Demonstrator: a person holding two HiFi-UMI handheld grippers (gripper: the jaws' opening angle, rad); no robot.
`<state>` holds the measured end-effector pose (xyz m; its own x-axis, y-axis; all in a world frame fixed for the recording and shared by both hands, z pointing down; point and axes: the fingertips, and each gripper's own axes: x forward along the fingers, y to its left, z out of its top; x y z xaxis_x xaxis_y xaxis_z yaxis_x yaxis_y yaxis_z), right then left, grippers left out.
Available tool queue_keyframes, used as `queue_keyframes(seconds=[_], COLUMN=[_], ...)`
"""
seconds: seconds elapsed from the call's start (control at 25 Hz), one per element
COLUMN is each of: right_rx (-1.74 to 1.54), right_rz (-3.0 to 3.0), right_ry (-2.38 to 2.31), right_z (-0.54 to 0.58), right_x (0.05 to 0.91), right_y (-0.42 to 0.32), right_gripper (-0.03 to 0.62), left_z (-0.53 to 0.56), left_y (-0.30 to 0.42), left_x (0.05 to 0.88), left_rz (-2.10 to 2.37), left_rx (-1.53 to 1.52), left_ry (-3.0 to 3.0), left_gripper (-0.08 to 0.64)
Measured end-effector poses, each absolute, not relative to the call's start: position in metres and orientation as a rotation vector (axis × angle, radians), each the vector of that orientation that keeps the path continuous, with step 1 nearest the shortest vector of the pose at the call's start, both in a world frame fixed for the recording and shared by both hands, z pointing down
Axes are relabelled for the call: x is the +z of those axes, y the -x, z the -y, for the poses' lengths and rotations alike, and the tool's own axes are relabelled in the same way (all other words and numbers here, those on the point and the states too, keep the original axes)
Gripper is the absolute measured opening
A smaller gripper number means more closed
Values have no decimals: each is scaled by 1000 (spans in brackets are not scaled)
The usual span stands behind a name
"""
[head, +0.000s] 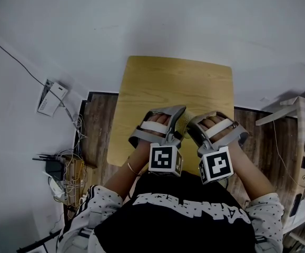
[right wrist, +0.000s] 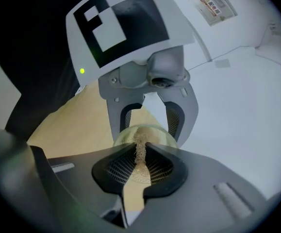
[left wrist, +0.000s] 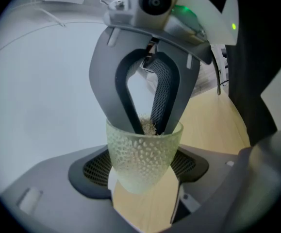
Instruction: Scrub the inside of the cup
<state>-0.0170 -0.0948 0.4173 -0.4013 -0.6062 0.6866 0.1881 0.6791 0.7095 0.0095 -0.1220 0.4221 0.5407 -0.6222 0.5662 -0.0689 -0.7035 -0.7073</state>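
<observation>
One cup (left wrist: 142, 154); one scrubber (right wrist: 140, 149)

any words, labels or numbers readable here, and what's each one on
Nothing reads clearly.
White print on the black shirt: upside down, distorted, unreadable.
Sticker on a white surface, right gripper view: too blurred.
Marker cubes: square patterns only, no words.

Translucent dimpled cup (left wrist: 142, 159) clamped in left hand-held gripper (left wrist: 142, 173); tan fibrous scrubber (right wrist: 139, 148) inside mouth.
</observation>
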Motion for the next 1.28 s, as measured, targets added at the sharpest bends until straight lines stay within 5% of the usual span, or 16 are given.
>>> queue_keyframes(seconds=[0.72, 1.28], right_rx=[-1374, -834], right_rz=[1479, 1820], right_ry=[-192, -430], right_z=[92, 94], right_x=[405, 414], right_y=[15, 17], right_gripper=[66, 64], left_z=[110, 114], left_y=[-13, -8], left_x=[424, 420], left_rz=[-529, -576], left_rx=[-1113, -1125], left_ry=[2312, 2178], left_gripper=[370, 368])
